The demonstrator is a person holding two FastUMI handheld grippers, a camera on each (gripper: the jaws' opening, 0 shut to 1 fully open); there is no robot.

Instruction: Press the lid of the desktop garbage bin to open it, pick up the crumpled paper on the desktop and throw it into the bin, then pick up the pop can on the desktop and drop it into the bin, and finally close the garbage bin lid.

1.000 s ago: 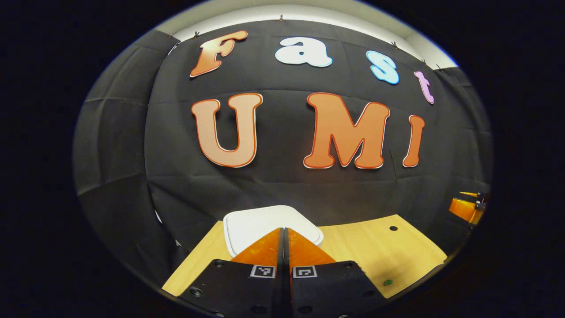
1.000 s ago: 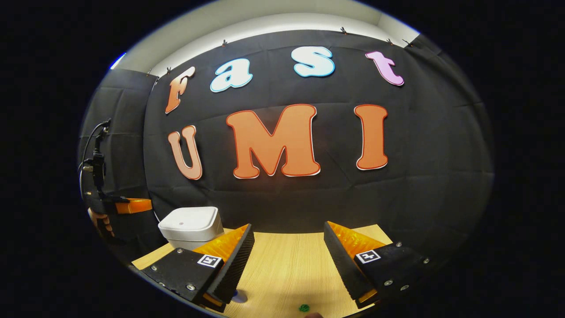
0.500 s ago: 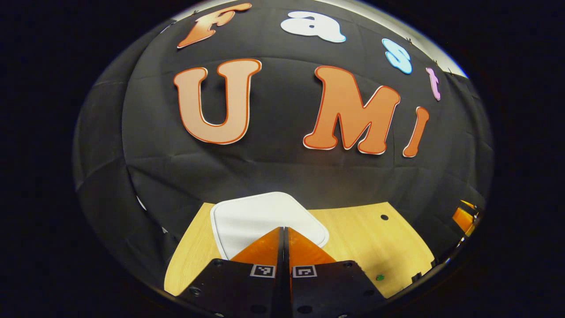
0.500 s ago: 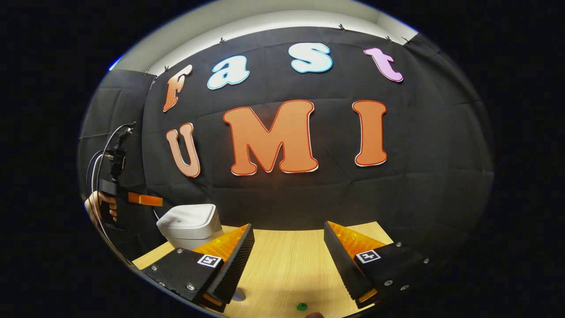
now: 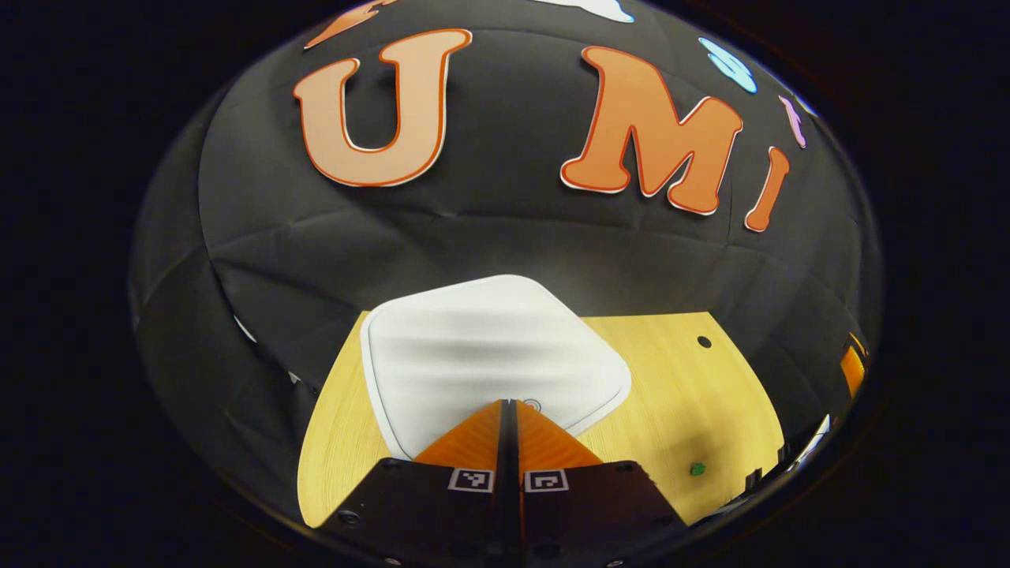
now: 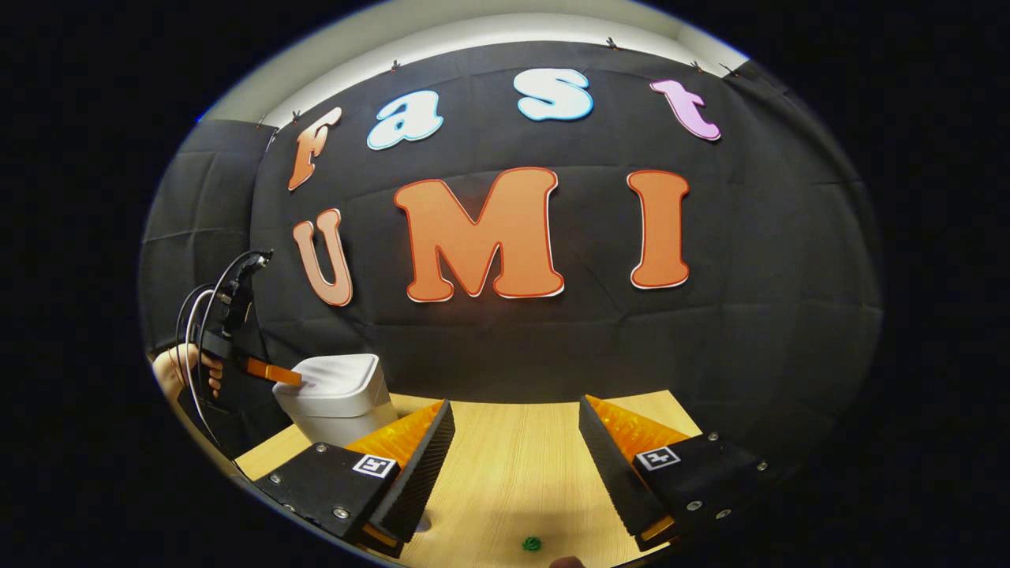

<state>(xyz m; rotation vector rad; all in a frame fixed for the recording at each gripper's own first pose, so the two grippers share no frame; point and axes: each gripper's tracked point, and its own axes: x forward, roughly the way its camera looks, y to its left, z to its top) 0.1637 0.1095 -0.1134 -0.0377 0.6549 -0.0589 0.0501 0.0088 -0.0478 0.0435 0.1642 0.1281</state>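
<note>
A white desktop bin with a rounded square lid [image 5: 489,347] stands near the far left corner of the wooden table [image 5: 678,394]; its lid is down. My left gripper [image 5: 509,404] is shut with nothing between its fingers, and its tip rests at the lid's near edge beside a small round mark [image 5: 533,405]. In the right gripper view the bin [image 6: 338,398] sits at the left, with the left gripper [image 6: 296,379] touching the lid's top, held by a hand [image 6: 170,371]. My right gripper [image 6: 517,418] hangs open above the table, holding nothing.
A small green dot [image 5: 697,468] marks the table to the right of the bin, seen also as the green dot [image 6: 532,543] below my right gripper. A dark hole [image 5: 704,341] sits near the table's far right. Cables [image 6: 197,315] trail from the left gripper.
My left gripper has tilted down and come forward until its shut tip meets the bin lid. The right gripper has hardly moved and stays open.
</note>
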